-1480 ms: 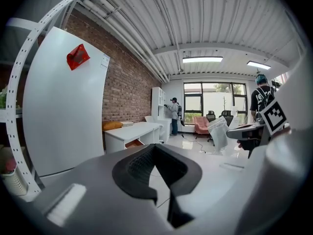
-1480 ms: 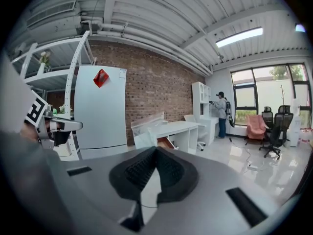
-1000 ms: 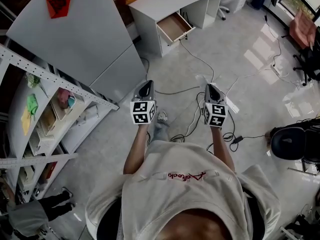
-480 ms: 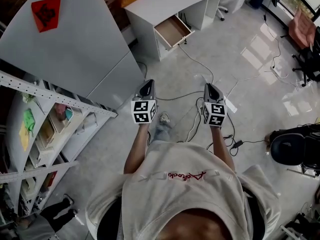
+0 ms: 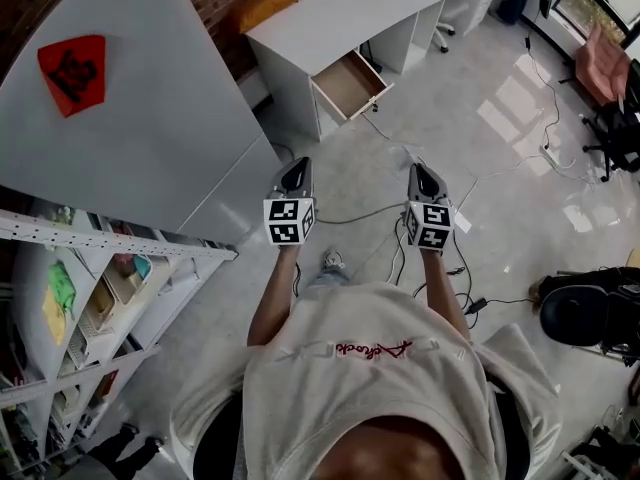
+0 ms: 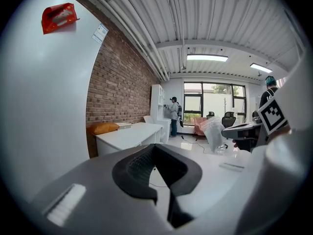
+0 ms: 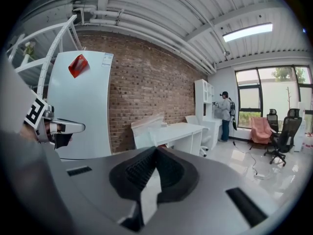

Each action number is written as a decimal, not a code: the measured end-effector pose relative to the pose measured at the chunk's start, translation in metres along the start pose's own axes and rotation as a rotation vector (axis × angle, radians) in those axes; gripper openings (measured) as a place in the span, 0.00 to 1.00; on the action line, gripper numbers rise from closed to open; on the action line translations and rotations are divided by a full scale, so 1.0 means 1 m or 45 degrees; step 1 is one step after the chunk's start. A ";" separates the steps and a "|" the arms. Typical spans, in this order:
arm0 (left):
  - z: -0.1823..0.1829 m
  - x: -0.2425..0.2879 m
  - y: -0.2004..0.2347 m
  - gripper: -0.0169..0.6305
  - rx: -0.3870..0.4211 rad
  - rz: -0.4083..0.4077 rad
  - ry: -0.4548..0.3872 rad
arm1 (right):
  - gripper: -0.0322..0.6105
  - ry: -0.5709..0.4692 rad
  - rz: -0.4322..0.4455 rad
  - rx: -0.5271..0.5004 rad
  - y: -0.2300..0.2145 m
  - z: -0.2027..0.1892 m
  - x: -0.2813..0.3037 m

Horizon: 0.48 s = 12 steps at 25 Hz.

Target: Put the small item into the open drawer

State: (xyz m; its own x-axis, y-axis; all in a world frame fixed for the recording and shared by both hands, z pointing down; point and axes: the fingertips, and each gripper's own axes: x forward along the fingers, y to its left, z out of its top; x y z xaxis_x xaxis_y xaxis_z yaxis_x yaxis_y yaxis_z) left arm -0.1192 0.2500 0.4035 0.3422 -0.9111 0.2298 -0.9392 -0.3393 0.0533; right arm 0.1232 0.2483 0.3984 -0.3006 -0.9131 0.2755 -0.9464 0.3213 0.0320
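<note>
The open drawer (image 5: 348, 82) juts out of a white desk (image 5: 345, 13) ahead of me, its wooden inside showing. I hold both grippers out level, side by side, well short of it. My right gripper (image 5: 418, 171) (image 7: 155, 151) is shut on a small clear plastic bag (image 7: 145, 125) that stands up from its tips. From the left gripper view the same bag (image 6: 215, 132) hangs at the right gripper's tips (image 6: 234, 129). My left gripper (image 5: 296, 167) (image 6: 157, 149) is shut, with nothing between its jaws.
A tall white cabinet (image 5: 130, 118) with a red sticker stands at my left, metal shelving (image 5: 90, 288) beside it. Cables (image 5: 385, 213) trail across the floor between me and the desk. A black office chair (image 5: 580, 308) sits at right. A person (image 6: 173, 115) stands far off by the window.
I have walked toward the desk: it and the drawer have slid nearer in the head view, and the shelving has dropped back. Both grippers keep the same pose and grip.
</note>
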 end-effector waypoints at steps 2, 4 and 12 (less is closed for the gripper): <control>0.004 0.011 0.014 0.04 0.002 -0.009 -0.001 | 0.07 -0.008 -0.006 0.000 0.004 0.008 0.016; 0.008 0.023 0.026 0.04 0.007 -0.016 -0.009 | 0.07 -0.016 -0.013 -0.001 0.008 0.015 0.031; 0.022 0.064 0.065 0.04 0.013 -0.059 -0.023 | 0.07 -0.032 -0.053 -0.004 0.013 0.032 0.076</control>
State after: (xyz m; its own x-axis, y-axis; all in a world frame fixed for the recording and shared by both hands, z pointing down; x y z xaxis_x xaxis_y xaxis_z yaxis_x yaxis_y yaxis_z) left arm -0.1580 0.1643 0.4001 0.3861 -0.8984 0.2094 -0.9219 -0.3837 0.0535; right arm 0.0838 0.1751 0.3886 -0.2637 -0.9318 0.2493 -0.9579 0.2833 0.0457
